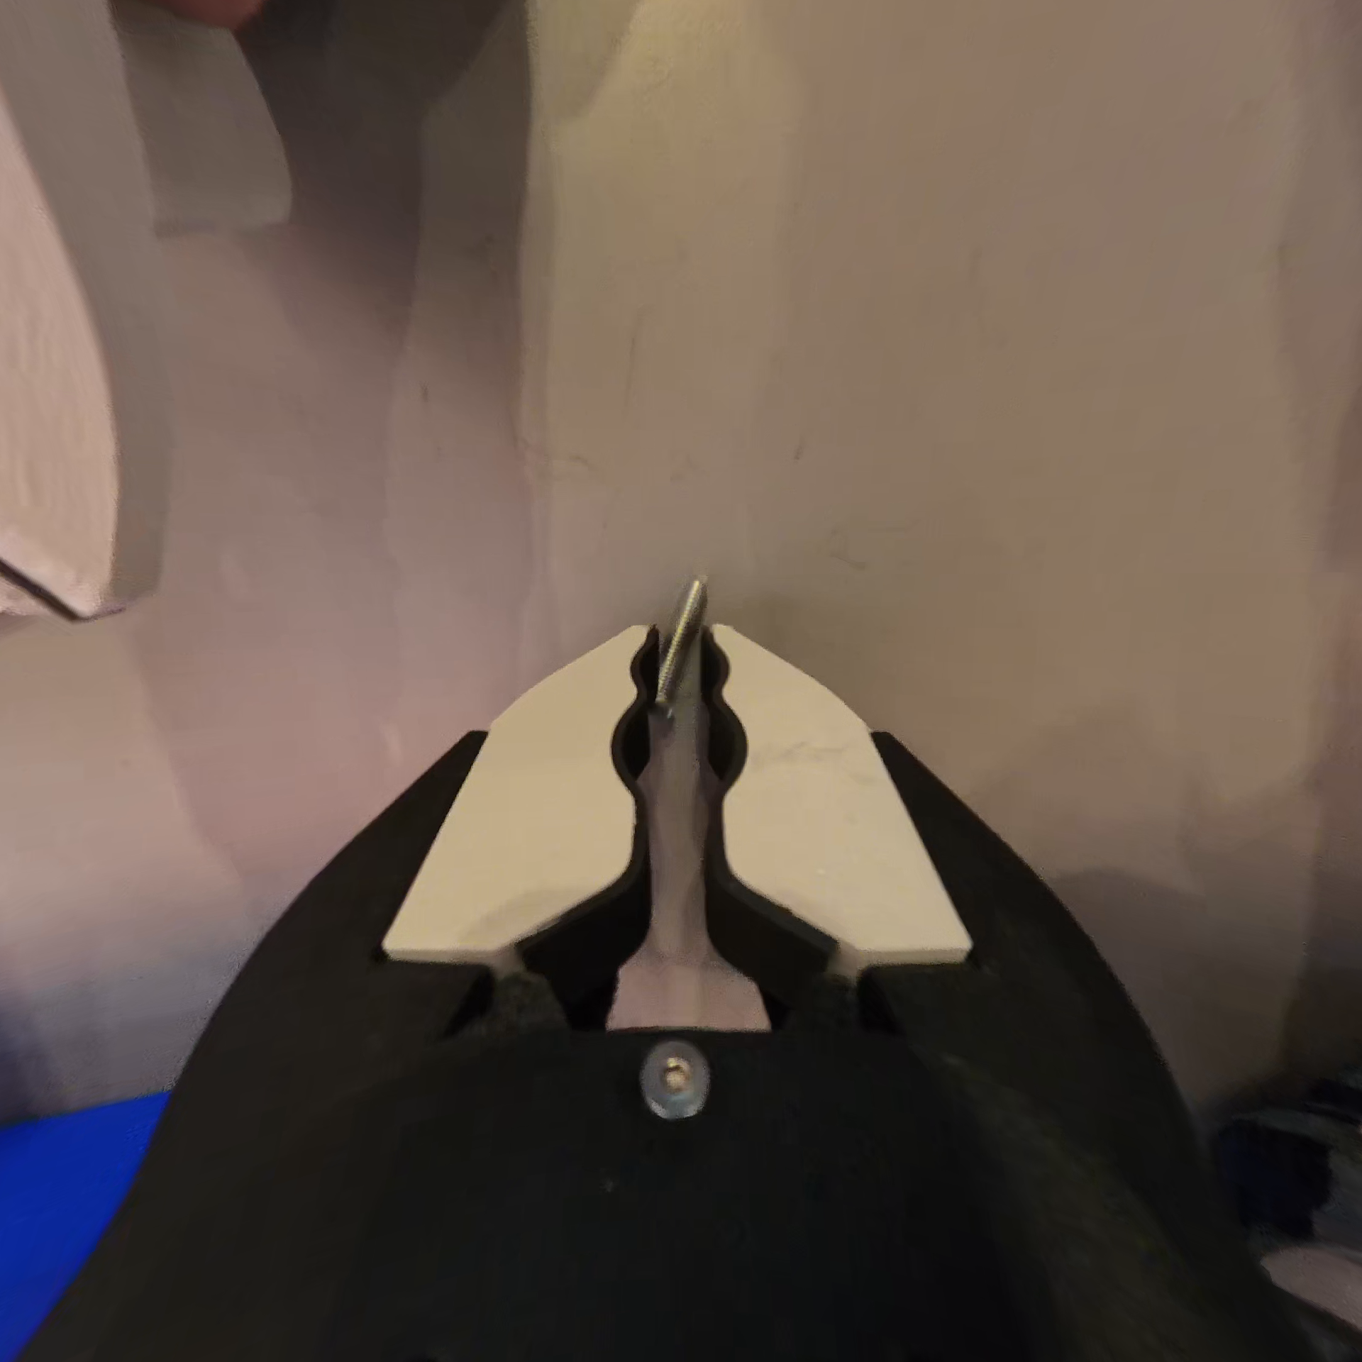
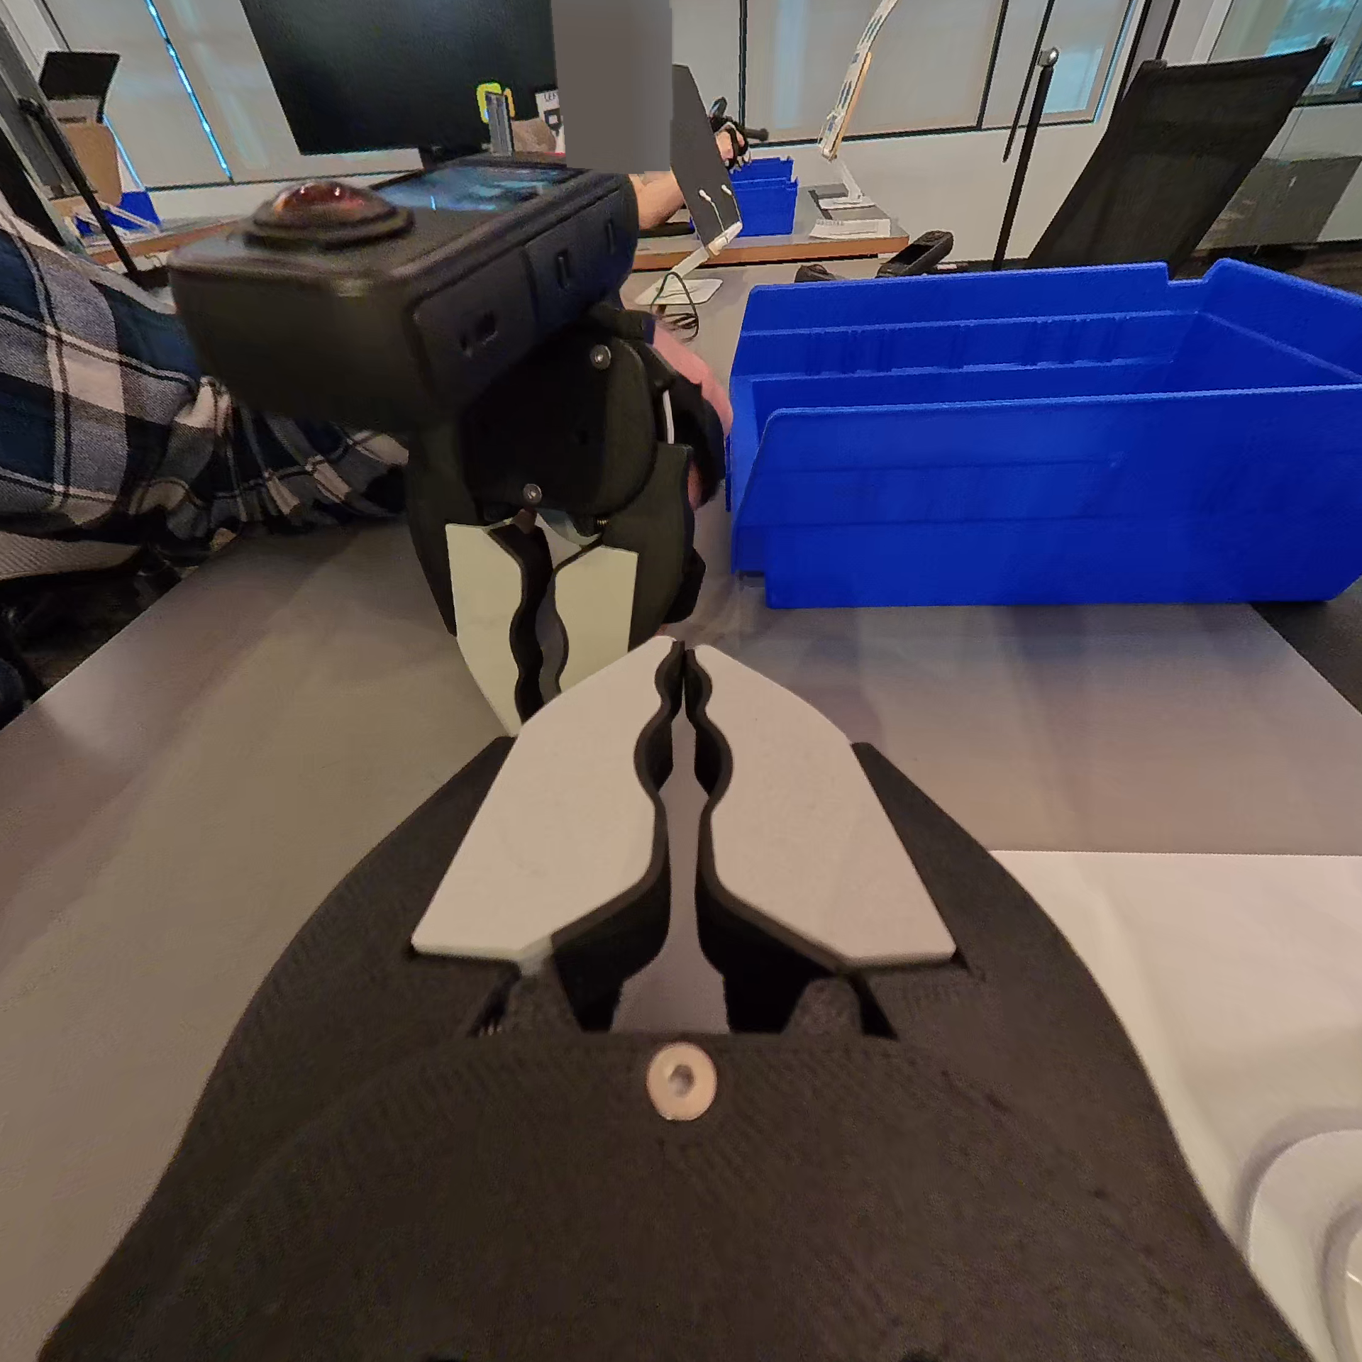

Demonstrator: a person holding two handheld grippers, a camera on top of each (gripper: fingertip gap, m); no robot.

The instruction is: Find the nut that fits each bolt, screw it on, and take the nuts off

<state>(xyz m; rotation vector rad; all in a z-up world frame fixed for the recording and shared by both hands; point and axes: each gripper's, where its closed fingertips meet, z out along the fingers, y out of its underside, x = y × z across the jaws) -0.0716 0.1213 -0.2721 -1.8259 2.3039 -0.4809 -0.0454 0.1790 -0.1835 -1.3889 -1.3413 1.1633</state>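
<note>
A grey tabletop (image 2: 221,737) is seen filling most of the right wrist view, with a large blue bin (image 2: 1032,442) set on it at the upper right of the frame and a white sheet (image 2: 1216,995) laid at the lower right. A plaid sleeve (image 2: 110,413) is visible at the left edge.

At the centre of that frame, the right tongs (image 2: 684,652) are shown drawn together at the tips, with nothing seen between them. Just beyond them, the left tongs (image 2: 542,663) are pointed down at the tabletop, a narrow gap being visible along their length.

In the left wrist view, a small silver bolt (image 1: 682,645) is seen at the centre of the frame, lying tilted in the narrow gap between the left tongs' tips (image 1: 682,634); its lower end is set against the left pad, and daylight is visible beside the right pad.
</note>
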